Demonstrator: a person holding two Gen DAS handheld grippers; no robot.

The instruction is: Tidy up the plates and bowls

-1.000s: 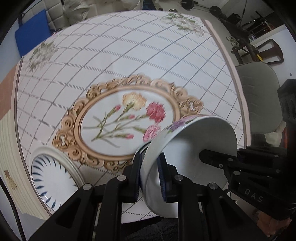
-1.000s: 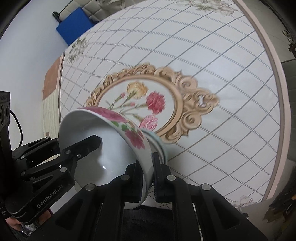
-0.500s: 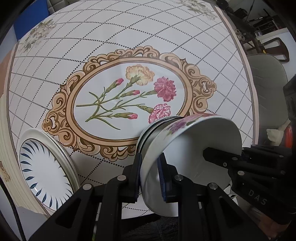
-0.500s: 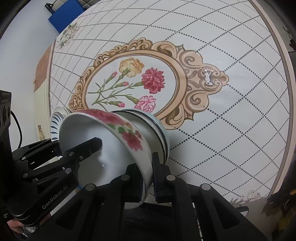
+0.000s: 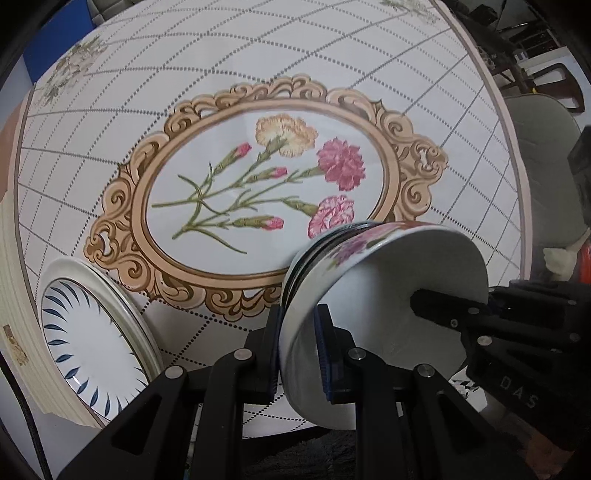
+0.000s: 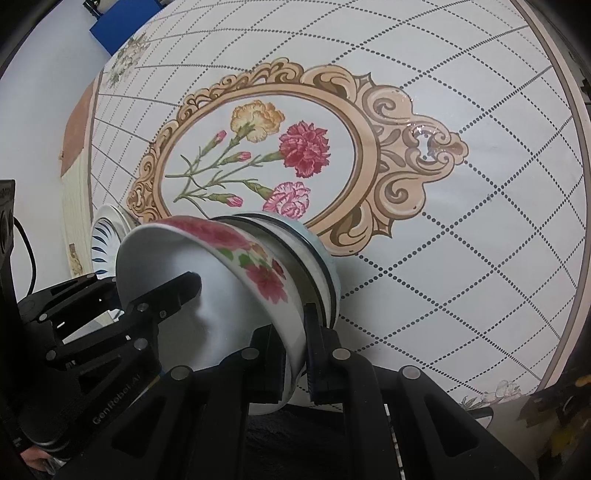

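Observation:
Both grippers hold one stack of nested bowls. The top bowl is white inside with pink flowers outside [image 5: 373, 332] [image 6: 221, 295]. Dark-rimmed pale bowls [image 6: 317, 258] [image 5: 314, 251] are nested under it. My left gripper [image 5: 297, 347] is shut on the floral bowl's rim on one side. My right gripper [image 6: 295, 350] is shut on the opposite rim. The stack is tilted, low over the table's near edge. A white plate with blue leaf marks [image 5: 88, 336] [image 6: 105, 240] lies on the table left of the stack.
The round table [image 5: 258, 74] [image 6: 461, 258] has a grid-patterned cloth with an ornate gold oval frame around carnations [image 5: 266, 192]. A grey chair [image 5: 543, 155] stands at the right of the table. A blue panel [image 6: 122, 22] is beyond the far side.
Both grippers have carried the bowl stack lower and closer to the table. The cloth pattern and the blue-marked plate now look larger. The grips on the rim are unchanged.

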